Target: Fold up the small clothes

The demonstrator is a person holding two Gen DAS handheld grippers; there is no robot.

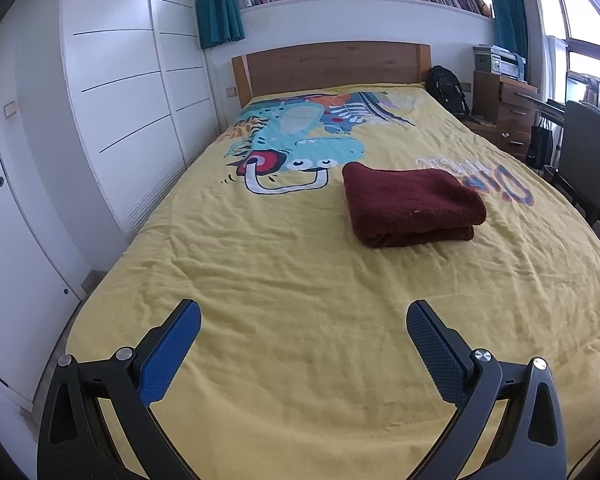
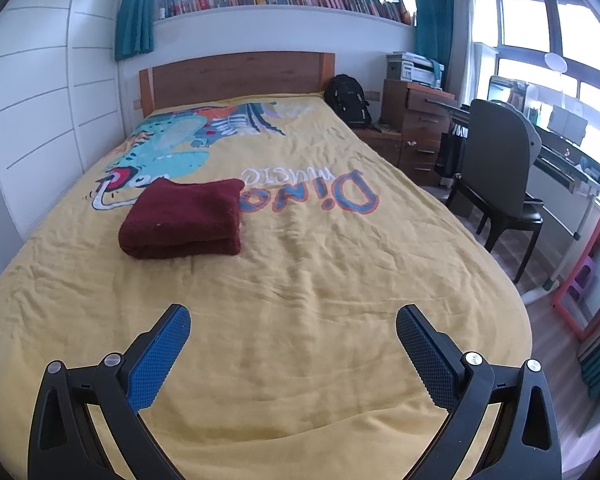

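Note:
A dark red fleece garment (image 1: 412, 206) lies folded in a neat thick rectangle on the yellow dinosaur bedspread (image 1: 284, 280), near the middle of the bed. It also shows in the right wrist view (image 2: 184, 220), to the left of centre. My left gripper (image 1: 303, 320) is open and empty, held above the near part of the bed, well short of the garment. My right gripper (image 2: 293, 322) is open and empty too, above the bedspread (image 2: 340, 280) near the bed's foot.
White wardrobe doors (image 1: 112, 100) run along the left side of the bed. A wooden headboard (image 2: 236, 76) stands at the far end. A black backpack (image 2: 348, 96), wooden drawers (image 2: 420, 128), a dark chair (image 2: 496, 168) and a desk stand on the right.

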